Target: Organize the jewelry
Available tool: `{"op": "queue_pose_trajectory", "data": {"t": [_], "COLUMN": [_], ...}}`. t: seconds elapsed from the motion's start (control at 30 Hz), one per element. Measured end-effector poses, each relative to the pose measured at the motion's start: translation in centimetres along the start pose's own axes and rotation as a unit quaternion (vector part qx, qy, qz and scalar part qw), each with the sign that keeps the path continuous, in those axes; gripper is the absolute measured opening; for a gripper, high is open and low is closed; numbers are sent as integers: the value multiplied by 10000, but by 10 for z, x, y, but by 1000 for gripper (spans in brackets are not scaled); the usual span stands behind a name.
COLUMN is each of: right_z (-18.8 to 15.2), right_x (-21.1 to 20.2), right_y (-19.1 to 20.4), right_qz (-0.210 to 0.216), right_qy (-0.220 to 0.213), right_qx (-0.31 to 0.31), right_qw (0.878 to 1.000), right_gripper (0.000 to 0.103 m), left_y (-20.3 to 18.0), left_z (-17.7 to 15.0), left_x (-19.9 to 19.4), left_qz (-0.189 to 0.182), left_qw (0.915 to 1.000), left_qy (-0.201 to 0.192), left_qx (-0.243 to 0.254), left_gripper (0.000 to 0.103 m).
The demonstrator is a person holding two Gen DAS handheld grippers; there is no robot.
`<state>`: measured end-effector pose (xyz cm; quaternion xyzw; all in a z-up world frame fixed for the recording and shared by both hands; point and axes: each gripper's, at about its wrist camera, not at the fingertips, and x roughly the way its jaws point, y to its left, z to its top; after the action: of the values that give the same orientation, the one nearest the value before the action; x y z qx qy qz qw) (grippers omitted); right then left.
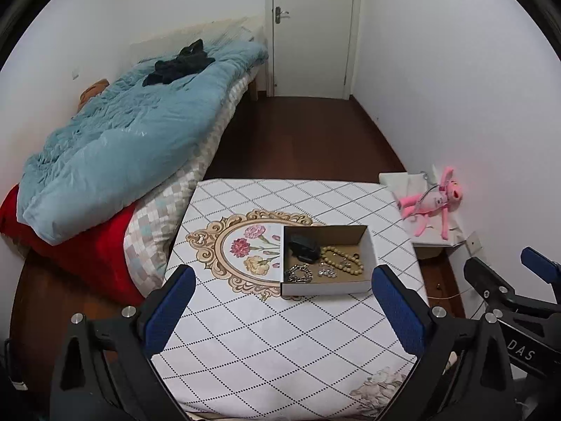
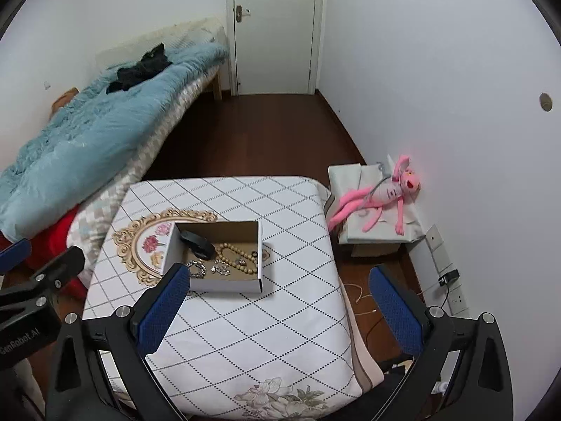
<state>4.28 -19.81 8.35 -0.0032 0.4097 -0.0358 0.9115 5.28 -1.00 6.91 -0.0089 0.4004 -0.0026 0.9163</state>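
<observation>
A shallow cardboard box [image 1: 371, 249] [image 2: 259, 242] sits on the table [image 1: 266, 343] [image 2: 280, 315]. Inside lie a tan bead necklace [image 1: 342, 259] [image 2: 238, 256], a silver chain bracelet [image 1: 299, 274] [image 2: 197, 268], small silver pieces [image 1: 328, 273] [image 2: 221, 269] and a black clip-like object [image 1: 304, 246] [image 2: 198, 244]. My left gripper [image 1: 282, 287] is open and empty, held above the table in front of the box. My right gripper [image 2: 277, 287] is open and empty, its left finger [image 2: 164, 301] overlapping the box's near left corner in view.
The table has a white diamond-pattern cloth with a floral medallion [image 1: 245, 252]. A bed with a blue quilt [image 1: 122, 133] stands to the left. A pink plush toy [image 2: 382, 193] lies on a low white stand at the right wall. A closed door [image 1: 312, 28] is at the back.
</observation>
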Motion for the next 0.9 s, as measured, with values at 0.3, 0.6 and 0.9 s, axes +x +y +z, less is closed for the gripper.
{"op": "queue_pose_trajectory", "data": {"t": [0.3,0.6,0.9], "right_z": [3,0,13], "right_x": [-44,-44,-4], "right_y": [-8,-11,-16], "right_qz": [19,34,-31], "right_qy": [-210,-67,279], "right_qx": [71,119,214], "right_qw": [9998,9999,9994], "right_gripper": [103,103,103], "left_y": [0,1,-1], "left_z": [1,-1,10], "left_x": [-31,-23,13], "left_qz": [-30,33,171], "left_qw": [9999,10000,9989], "left_qy": [-131,74,436], "left_qx": [-26,-58,-49], "left_gripper": [103,103,103]}}
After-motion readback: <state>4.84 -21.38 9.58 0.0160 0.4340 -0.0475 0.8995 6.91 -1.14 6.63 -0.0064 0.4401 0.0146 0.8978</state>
